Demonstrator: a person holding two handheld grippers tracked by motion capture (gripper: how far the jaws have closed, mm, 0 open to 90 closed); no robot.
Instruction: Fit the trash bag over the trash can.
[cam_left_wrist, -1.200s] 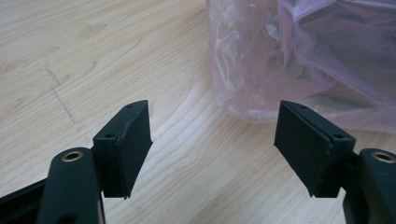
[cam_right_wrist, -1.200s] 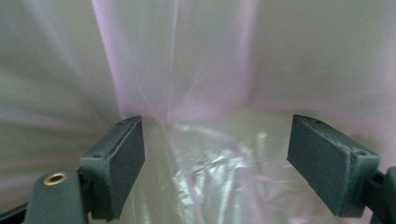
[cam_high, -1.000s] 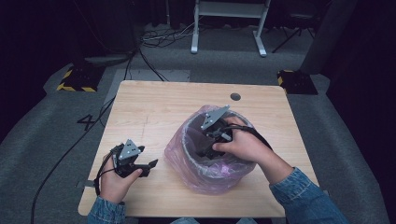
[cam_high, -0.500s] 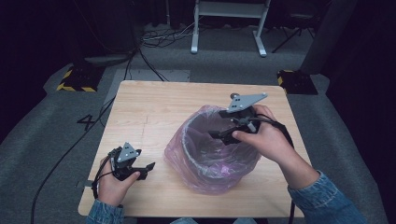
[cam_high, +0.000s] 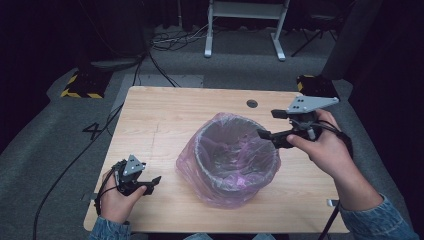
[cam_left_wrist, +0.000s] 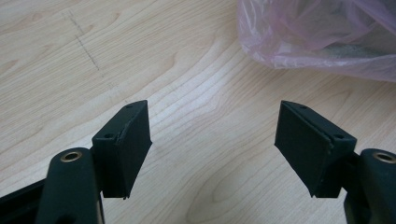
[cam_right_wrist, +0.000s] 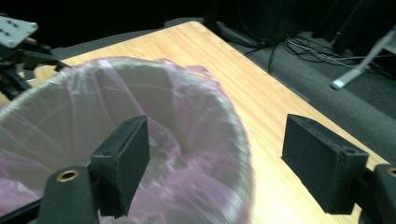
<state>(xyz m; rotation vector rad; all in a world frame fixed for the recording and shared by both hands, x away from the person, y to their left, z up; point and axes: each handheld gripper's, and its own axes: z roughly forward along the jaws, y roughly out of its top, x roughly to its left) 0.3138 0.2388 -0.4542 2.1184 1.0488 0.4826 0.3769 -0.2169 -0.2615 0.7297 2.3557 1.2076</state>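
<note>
High view: right gripper (cam_high: 267, 124) beside lined bin (cam_high: 235, 150).

The left claw (cam_high: 150, 182) rests low with jaws wide; the right claw (cam_high: 267, 124) hangs raised, jaws apart.

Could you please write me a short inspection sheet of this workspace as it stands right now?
Surface: wooden table, bare apart from the bin.
Job's things: grey bin lined with a pink bag folded over its rim.
Clutter: nothing seen.
Grippers: left gripper open, low over the table; right gripper open, raised beside the bin's rim.
Cables: black cable running across the floor.
Surroundings: grey floor, white stand, dark room.
</note>
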